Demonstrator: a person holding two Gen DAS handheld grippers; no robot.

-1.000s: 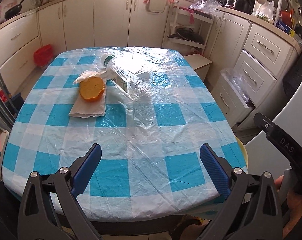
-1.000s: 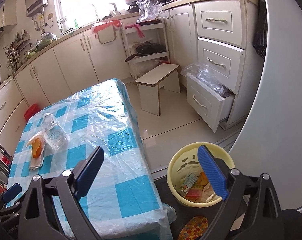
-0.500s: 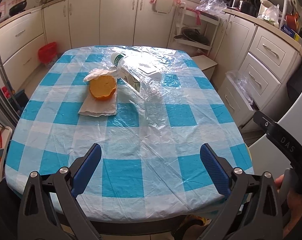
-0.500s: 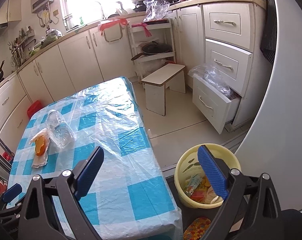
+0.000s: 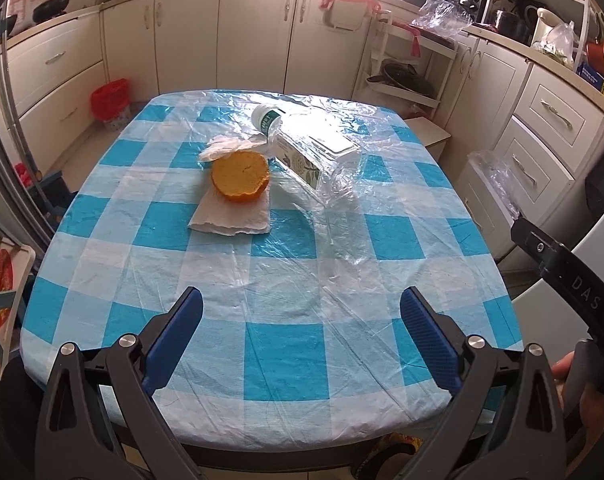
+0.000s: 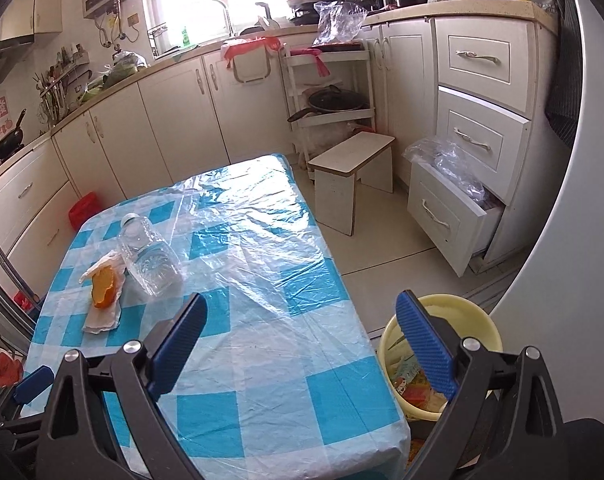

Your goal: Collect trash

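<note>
Trash — orange half on napkin, toppled plastic bottle just beside — lies on the counter; left hand-held gripper and right hand-held gripper both gape empty.

Both wrist views over table

On the worktop, the orange peel lies on a napkin; the bottle lies just right of the peel; the bin stands on the floor, right of the worktop.
</note>
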